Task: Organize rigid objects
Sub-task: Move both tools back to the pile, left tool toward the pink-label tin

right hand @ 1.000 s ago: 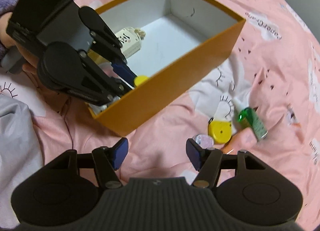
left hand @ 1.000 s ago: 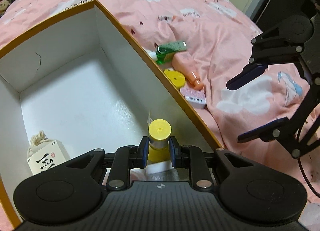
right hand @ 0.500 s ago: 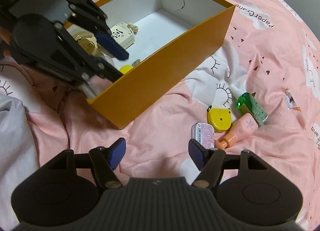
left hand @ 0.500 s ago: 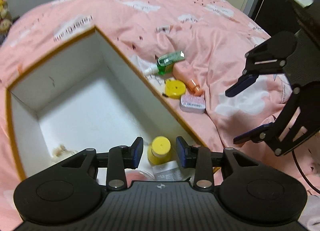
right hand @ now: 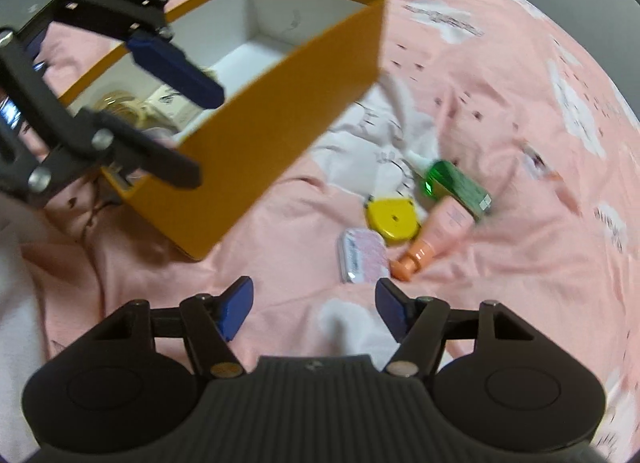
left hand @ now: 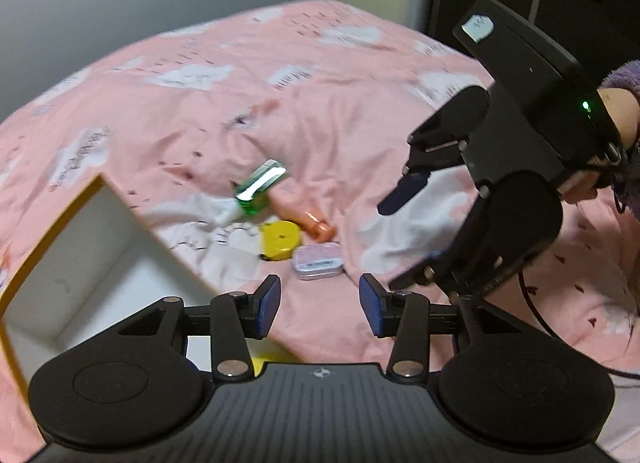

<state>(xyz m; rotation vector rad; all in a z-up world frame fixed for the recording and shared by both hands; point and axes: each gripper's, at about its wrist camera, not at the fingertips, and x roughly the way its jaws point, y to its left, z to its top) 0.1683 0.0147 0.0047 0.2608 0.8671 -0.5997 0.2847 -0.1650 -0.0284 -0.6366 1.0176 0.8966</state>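
Four loose items — green bottle (right hand: pixel 456 185), yellow tape measure (right hand: pixel 392 219), pink tin (right hand: pixel 364 255) and peach tube (right hand: pixel 438 233) — bunched together, touching, on the rumpled pink bed (right hand: pixel 500 111) just beside the orange box (right hand: pixel 260 135). Left gripper (left hand: pixel 318 305) opening over the box's edge with nothing between its fingers; right gripper (right hand: pixel 314 309) narrowing slightly, also empty, above the tin. Likely trouble: fingers nudging a neighbour, or snagging soft bedding.
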